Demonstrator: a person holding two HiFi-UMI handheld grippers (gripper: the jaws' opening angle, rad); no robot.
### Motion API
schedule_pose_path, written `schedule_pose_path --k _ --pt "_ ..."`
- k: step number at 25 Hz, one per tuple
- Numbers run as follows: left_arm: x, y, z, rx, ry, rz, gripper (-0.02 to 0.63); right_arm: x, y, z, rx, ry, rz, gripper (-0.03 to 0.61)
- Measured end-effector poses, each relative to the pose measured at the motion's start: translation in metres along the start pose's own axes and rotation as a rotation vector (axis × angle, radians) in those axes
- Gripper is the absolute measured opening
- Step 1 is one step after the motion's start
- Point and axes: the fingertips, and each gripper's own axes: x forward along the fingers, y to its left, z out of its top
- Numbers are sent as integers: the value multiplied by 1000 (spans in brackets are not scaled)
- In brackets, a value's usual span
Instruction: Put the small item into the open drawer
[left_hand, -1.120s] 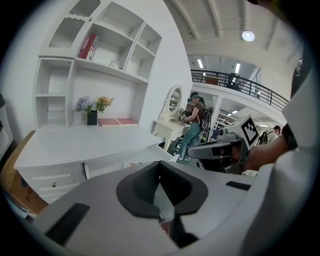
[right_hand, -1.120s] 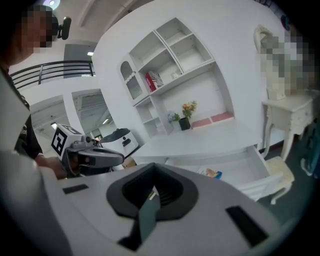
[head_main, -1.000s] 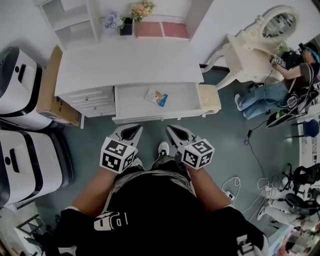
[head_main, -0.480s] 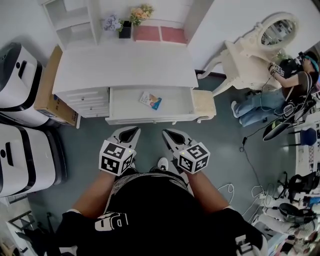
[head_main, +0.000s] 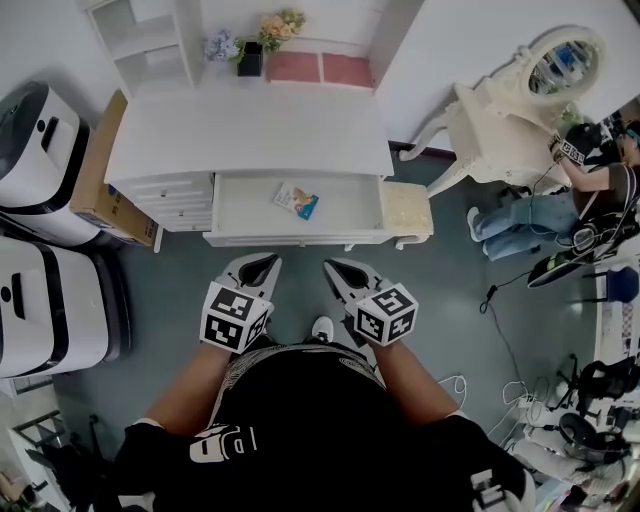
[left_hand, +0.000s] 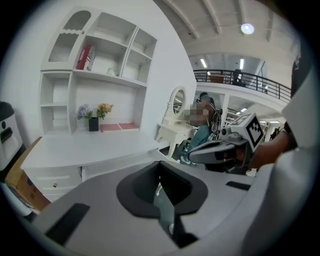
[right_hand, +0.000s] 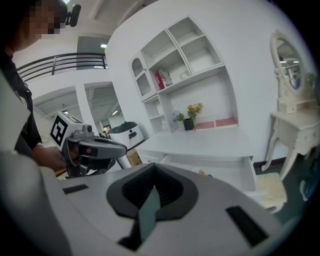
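Note:
The small item (head_main: 295, 200), a flat colourful packet, lies inside the open drawer (head_main: 290, 239) of the white desk (head_main: 250, 125). A corner of the packet (right_hand: 205, 175) also shows in the right gripper view. My left gripper (head_main: 256, 263) and right gripper (head_main: 336, 268) hang side by side just in front of the drawer, over the floor. Both are shut with nothing between their jaws. In the left gripper view my left gripper (left_hand: 163, 192) has its jaws meeting in a line. The right gripper (right_hand: 150, 200) looks the same in its own view.
A cardboard box (head_main: 95, 180) and white machines (head_main: 40, 150) stand left of the desk. A cream stool (head_main: 407, 210) sits at the drawer's right end, beside a white dressing table (head_main: 520, 100). A seated person (head_main: 590, 190) and floor cables (head_main: 500, 300) lie further right.
Both grippers have drawn back a little from the drawer front and stayed shut. The desk and the packet have slid slightly left in the head view.

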Motion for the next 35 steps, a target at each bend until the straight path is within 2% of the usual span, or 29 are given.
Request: schedule_pose_path --k 5,35 --pt "4 -6 -1 -20 6 -1 14 -3 -3 -1 -2 -3 13 6" --pt "14 -14 8 9 14 -30 14 -1 -8 4 5 -2 24 6"
